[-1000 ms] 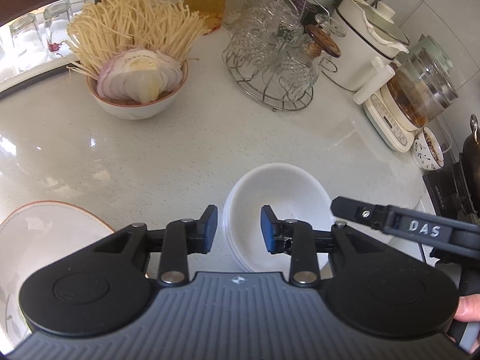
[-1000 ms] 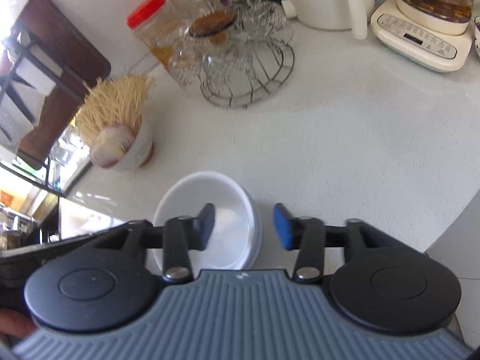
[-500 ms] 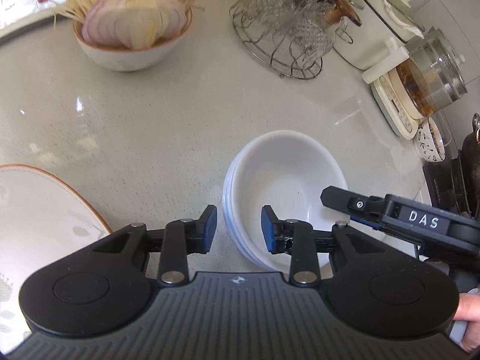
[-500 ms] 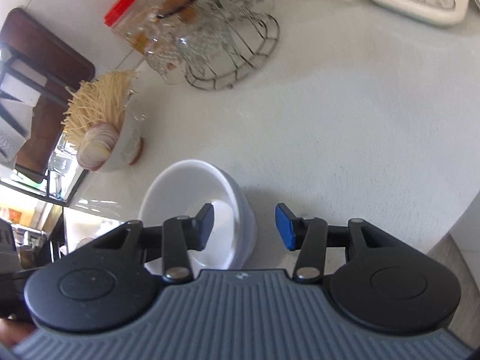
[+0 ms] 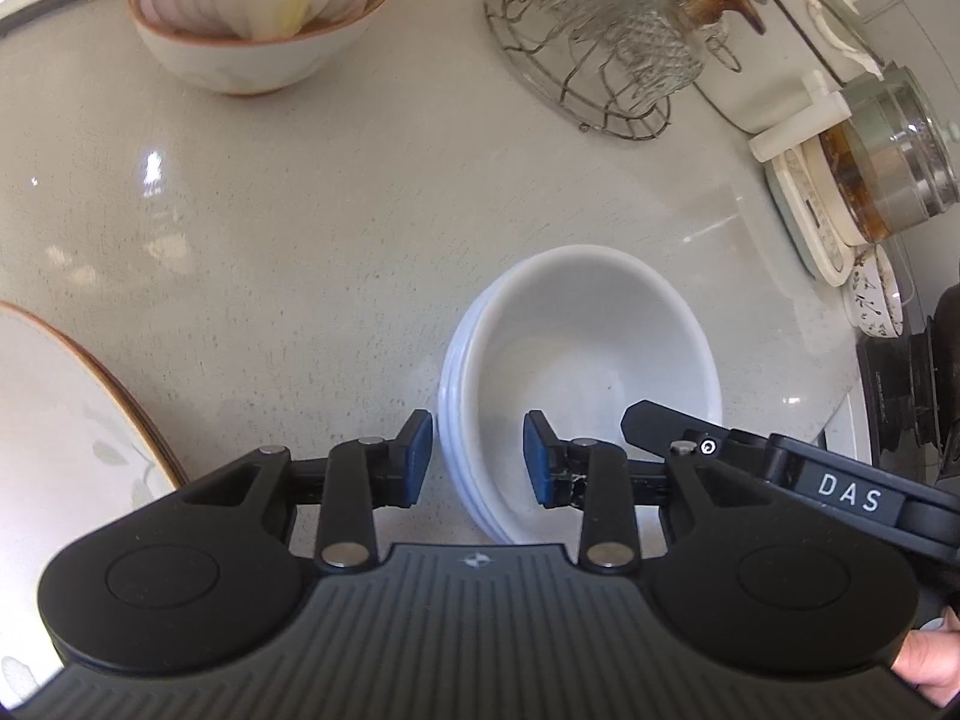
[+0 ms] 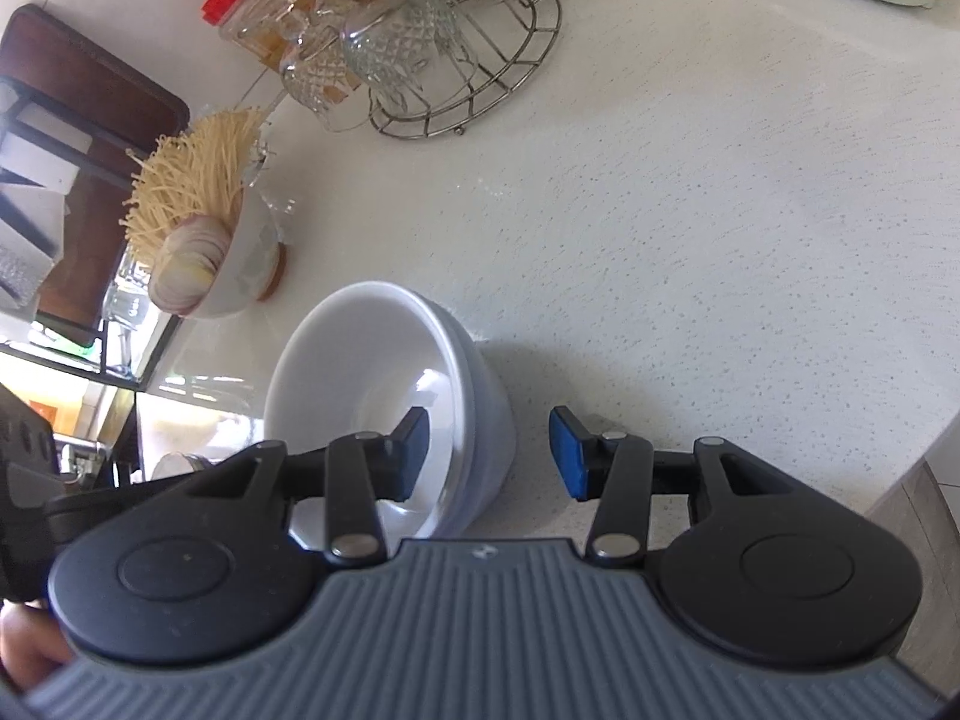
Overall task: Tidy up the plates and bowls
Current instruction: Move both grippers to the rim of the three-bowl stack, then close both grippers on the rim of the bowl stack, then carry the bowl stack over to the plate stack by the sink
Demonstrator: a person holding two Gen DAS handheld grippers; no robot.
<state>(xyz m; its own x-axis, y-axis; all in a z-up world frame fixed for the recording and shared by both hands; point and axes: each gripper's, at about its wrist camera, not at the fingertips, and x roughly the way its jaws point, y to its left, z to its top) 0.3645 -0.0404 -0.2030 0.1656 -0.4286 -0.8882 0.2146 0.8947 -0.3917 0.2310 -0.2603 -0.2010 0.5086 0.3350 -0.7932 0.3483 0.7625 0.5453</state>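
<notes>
My left gripper [image 5: 477,456] points steeply down, its blue pads [image 5: 418,459] standing apart — one either side of a rim, neither pressing on it. My right gripper [image 6: 489,453] tilts down too, jaws parted a little wider, the left pad [image 6: 414,450] inside that rim and the right pad [image 6: 567,453] outside, clear of it. In the left wrist view the right gripper's black finger reaches in from the right edge, and a fingertip [image 5: 927,654] of the hand shows at the lower right corner. A bit of hand [image 6: 27,648] shows at the lower left of the right wrist view.

Bowl stack [image 5: 576,360] on counter [image 5: 300,210]; plate [image 5: 54,420] left, glass rack [image 5: 600,42] behind.
</notes>
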